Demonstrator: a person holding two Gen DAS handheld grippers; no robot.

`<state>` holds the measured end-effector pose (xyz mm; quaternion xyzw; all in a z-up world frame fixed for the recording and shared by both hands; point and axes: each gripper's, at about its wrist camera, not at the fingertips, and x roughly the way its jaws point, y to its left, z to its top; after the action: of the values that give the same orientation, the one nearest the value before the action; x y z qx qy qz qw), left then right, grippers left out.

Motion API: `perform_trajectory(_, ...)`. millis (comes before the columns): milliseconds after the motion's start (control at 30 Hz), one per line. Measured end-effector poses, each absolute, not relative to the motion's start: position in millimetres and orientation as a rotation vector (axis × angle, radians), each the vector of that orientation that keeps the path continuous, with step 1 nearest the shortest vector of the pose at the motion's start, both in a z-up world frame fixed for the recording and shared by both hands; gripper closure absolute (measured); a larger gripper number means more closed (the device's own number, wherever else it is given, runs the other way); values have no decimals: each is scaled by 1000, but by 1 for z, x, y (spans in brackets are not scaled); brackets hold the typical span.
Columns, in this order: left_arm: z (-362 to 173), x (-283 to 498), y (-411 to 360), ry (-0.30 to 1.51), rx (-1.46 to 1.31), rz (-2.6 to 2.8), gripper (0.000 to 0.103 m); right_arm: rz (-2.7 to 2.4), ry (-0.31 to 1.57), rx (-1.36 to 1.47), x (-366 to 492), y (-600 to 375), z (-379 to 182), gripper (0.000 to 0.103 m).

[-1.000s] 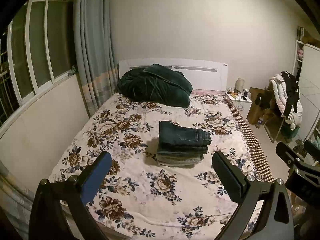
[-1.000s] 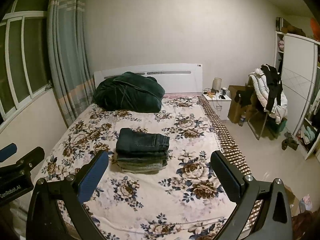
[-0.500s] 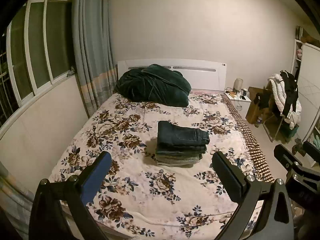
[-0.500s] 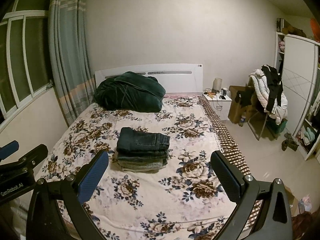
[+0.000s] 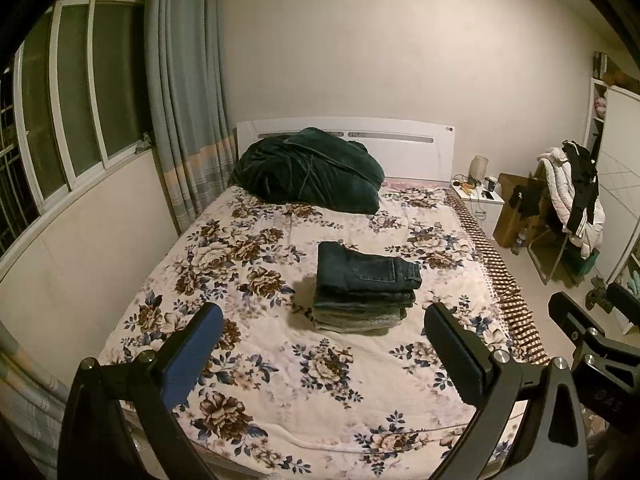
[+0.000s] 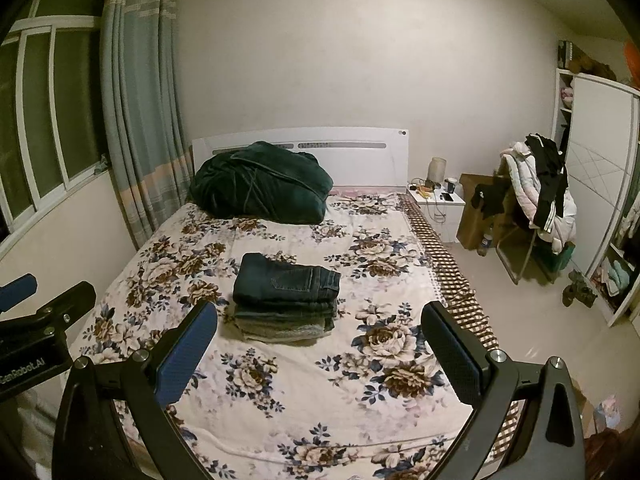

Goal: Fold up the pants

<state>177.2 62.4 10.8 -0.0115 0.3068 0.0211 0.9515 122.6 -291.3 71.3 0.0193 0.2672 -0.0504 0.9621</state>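
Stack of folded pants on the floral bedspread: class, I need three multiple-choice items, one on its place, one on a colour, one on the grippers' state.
1. Where is the stack of folded pants?
A. on the floral bedspread
B. on the white nightstand
C. on the floor

2. What colour is the top folded pair of jeans?
A. red
B. dark blue-green
C. white

3. How are the left gripper and right gripper?
A. both shut on cloth
B. one open, one shut
C. both open, holding nothing

Answers: 1 A, the stack rests mid-bed. 2 B, the top denim looks dark blue-green. 3 C, each pair of fingers stands wide apart over the bedspread.
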Motion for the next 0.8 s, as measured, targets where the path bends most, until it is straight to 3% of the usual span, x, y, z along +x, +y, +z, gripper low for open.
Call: perform_trajectory(800,14,181,63,622,-14,45,0,-90,543,37,120,-296,71,0)
